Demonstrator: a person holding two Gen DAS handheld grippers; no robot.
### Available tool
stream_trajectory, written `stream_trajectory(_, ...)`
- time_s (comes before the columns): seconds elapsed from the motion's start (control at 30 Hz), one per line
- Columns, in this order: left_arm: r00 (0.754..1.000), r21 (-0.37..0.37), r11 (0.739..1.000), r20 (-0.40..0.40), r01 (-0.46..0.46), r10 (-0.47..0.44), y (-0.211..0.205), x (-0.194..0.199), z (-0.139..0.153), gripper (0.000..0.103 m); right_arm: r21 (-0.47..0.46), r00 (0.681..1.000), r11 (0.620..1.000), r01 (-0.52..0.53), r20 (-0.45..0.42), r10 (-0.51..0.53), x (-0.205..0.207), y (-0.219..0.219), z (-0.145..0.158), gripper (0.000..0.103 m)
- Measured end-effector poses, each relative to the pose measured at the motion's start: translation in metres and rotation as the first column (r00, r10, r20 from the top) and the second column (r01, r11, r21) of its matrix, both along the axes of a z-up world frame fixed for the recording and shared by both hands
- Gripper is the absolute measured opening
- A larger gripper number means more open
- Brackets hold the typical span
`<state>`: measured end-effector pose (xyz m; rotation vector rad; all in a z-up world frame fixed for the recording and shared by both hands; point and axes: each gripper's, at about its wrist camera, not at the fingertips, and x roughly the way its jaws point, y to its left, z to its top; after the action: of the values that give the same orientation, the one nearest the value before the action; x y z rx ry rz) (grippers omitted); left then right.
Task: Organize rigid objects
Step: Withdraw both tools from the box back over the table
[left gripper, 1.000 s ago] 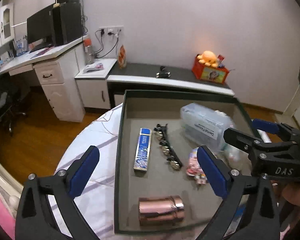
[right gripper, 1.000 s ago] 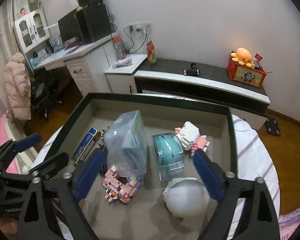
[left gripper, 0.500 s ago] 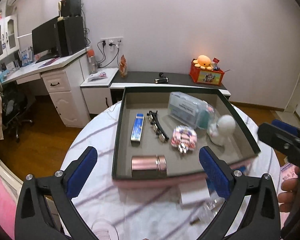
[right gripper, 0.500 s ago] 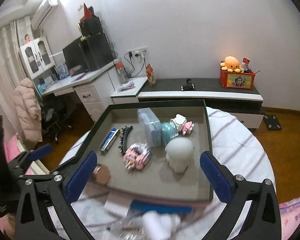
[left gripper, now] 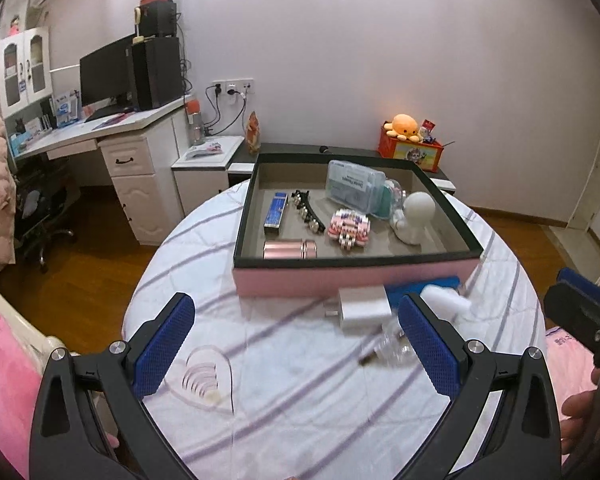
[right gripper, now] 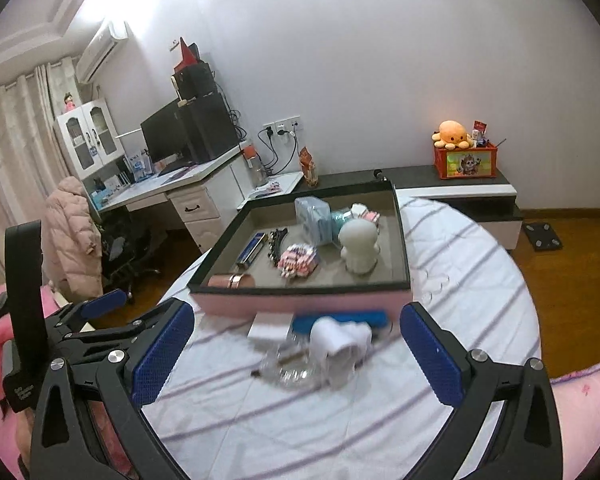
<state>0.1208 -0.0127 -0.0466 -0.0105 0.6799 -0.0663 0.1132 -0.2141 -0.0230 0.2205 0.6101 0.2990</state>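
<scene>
A pink box (left gripper: pixel 352 278) (right gripper: pixel 300 302) with a dark rim sits on the round striped table (left gripper: pixel 260 380) (right gripper: pixel 460 300). Inside lie a rose metal cylinder (left gripper: pixel 290 249), a blue stick (left gripper: pixel 276 213), a black hair clip (left gripper: pixel 308 216), a pink block figure (left gripper: pixel 348 230) (right gripper: pixel 300 260), a clear plastic case (left gripper: pixel 354 188) and a white round figure (left gripper: pixel 416 216) (right gripper: pixel 358 246). In front of the box lie a white charger (left gripper: pixel 362 309), a blue flat item (left gripper: pixel 420 286) (right gripper: pixel 340 318), a white roll (right gripper: pixel 340 348) and a clear bag (right gripper: pixel 288 368). My left gripper (left gripper: pixel 296 344) and right gripper (right gripper: pixel 296 354) hang open above the table, both empty.
A white desk (left gripper: pixel 100 136) with a monitor stands at the back left, an office chair (left gripper: pixel 40 216) and a pink coat beside it. A low dark cabinet (right gripper: pixel 460 184) carries an orange plush on a red box (left gripper: pixel 410 148). Wooden floor surrounds the table.
Both grippers have pulled back and up from over the box; the box now lies farther away and the items in front of it have come into view. Both stay open.
</scene>
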Motion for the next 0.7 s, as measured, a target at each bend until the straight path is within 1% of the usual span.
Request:
stream_trajectory(0.13,1.0,0.005,1.0,-0.009,0.002,-0.002,-0.001,-0.018,-0.008,0.103,0.019,1.0,1.0,0.014,-0.018,-0.013,-0.016,-0.009,-0.014,0.103)
stream_trajectory(0.23,1.0,-0.005,1.0,-0.013,-0.003,0.003,0.001,-0.027,-0.011,0.103,0.006,0.999,0.999,0.044,-0.025,-0.044,-0.027,-0.014,-0.021,0.103)
stream_trajectory(0.43,1.0,-0.016,1.0,-0.02,-0.009,0.008,0.006,-0.039,-0.014,0.103,-0.023,0.999,0.999,0.026,-0.043,-0.027,-0.041,-0.012,-0.033,0.103)
stream_trajectory(0.57,1.0,-0.011,1.0,-0.025,-0.009,0.009,0.008,-0.045,-0.017,0.103,-0.027,0.999,0.999,0.02,-0.049,-0.021,-0.045,-0.008,-0.035,0.103)
stream_trajectory(0.7,0.999,-0.025,0.999,-0.028,-0.02,0.019,0.013,-0.044,-0.017,0.103,-0.041,0.999,0.999,0.005,-0.051,-0.007,-0.046,-0.003,-0.036,0.103)
